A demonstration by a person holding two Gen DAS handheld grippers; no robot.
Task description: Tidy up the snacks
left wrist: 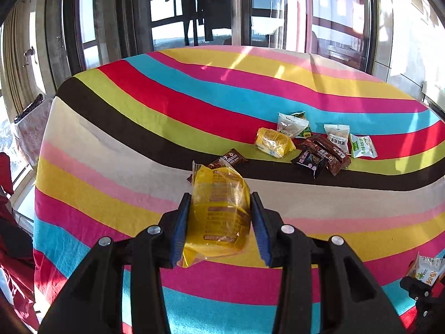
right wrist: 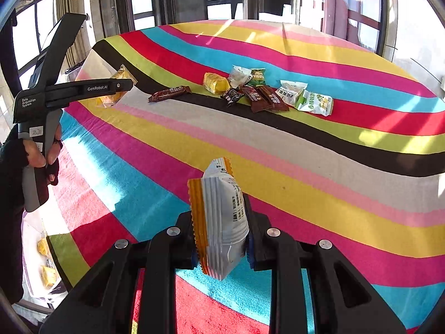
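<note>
Striped cloth [left wrist: 116, 144] covers table — windows [left wrist: 172, 14] behind.

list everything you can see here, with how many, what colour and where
striped cloth: one, multicoloured, covering the table
yellow packet: one, held in left hand-held gripper
white packet with orange edge: one, held in right hand-held gripper
brown bar: one, alone on cloth
yellow packet on cloth: one, beside the pile
snack pile: several, brown, white, green, far side
left hand-held gripper: one, black, shut on packet
right hand-held gripper: one, black, shut on packet
hand: one, gripping the left handle
</note>
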